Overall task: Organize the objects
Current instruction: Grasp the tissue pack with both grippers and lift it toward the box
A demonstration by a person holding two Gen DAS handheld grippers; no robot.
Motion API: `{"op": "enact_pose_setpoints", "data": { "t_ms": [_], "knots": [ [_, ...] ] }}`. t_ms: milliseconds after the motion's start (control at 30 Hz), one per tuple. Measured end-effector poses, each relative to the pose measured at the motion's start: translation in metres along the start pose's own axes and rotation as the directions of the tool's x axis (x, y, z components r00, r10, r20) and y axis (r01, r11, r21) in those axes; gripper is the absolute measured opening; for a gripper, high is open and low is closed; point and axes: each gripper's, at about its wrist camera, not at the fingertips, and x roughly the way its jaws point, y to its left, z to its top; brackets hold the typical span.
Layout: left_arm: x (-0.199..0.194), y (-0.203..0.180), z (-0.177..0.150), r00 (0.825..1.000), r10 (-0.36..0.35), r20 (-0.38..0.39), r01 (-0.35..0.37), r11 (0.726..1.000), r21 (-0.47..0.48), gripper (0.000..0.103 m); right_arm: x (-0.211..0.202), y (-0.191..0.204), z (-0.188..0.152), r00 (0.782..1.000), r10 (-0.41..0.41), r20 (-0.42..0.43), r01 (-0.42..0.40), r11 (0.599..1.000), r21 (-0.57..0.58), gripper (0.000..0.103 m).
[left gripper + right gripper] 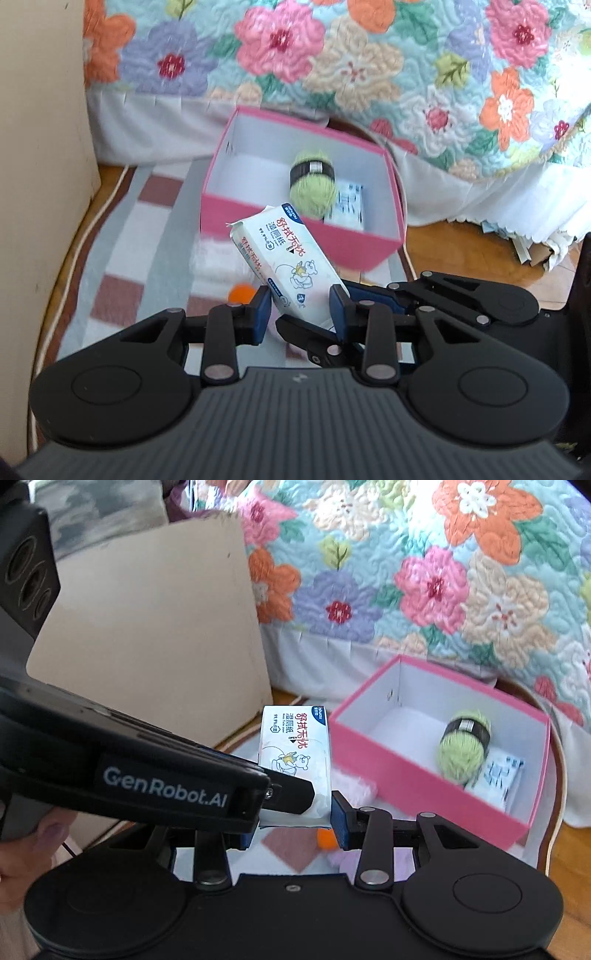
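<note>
While a white pack of wet wipes (280, 254) with red Chinese lettering and a small cartoon bear stands tilted in the air above the rug, both pairs of tongs meet at its lower end. The left tongs (301, 314) have their blue pads on either side of the pack's bottom end, the right pad against its edge; whether the left pad truly presses it I cannot tell. From the right wrist view the right tongs (291, 821) also bracket the same pack (295, 753): the right blue pad touches its lower corner, while the other side is hidden behind the black body of the left gripper marked "GenRobot.AI", so a firm hold there cannot be confirmed either. Just beyond the pack sits an open pink box (306, 229) with white inner walls, resting on a checked rug (122, 236) of grey, white and reddish squares. Inside the box lies a ball of green yarn (313, 184) with a dark band, and beside it, toward the right wall, a small flat white-and-blue packet (347, 206). A small orange ball (240, 293) lies on the rug just beside the left pad. Behind the box hangs a floral quilt (332, 59) over a bed edge, and a beige panel (40, 110) stands at the left.
</note>
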Motion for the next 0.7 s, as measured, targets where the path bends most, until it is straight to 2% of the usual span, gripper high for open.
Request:
{"op": "enact_pose_setpoints", "data": {
  "t_ms": [200, 300, 467, 567, 700],
  "knots": [
    [0.016, -0.001, 0.035, 0.999, -0.001, 0.039, 0.000, 1.000, 0.011, 0.033, 0.011, -0.027, 0.029, 0.999, -0.006, 0.043, 0.004, 0.999, 0.036, 0.045],
    [0.039, 0.000, 0.054, 0.999, 0.016, 0.048, -0.016, 1.000, 0.016, 0.033, 0.030, -0.046, 0.038, 0.998, -0.016, 0.060, 0.014, 0.999, 0.037, 0.045],
    [0.094, 0.006, 0.088, 1.000, 0.023, 0.019, -0.024, 1.000, 0.017, 0.033, 0.073, -0.091, 0.051, 0.998, -0.026, 0.052, 0.017, 0.988, 0.154, 0.045],
    [0.130, 0.020, 0.099, 1.000, 0.003, -0.010, -0.003, 0.999, -0.043, 0.033, 0.101, -0.116, 0.052, 1.000, -0.018, 0.024, 0.012, 0.971, 0.240, 0.045],
    [0.173, 0.037, 0.107, 0.997, -0.057, -0.056, 0.050, 0.993, -0.111, 0.033, 0.132, -0.138, 0.051, 0.999, -0.045, -0.029, 0.052, 0.957, 0.286, 0.045]
  ]
}}
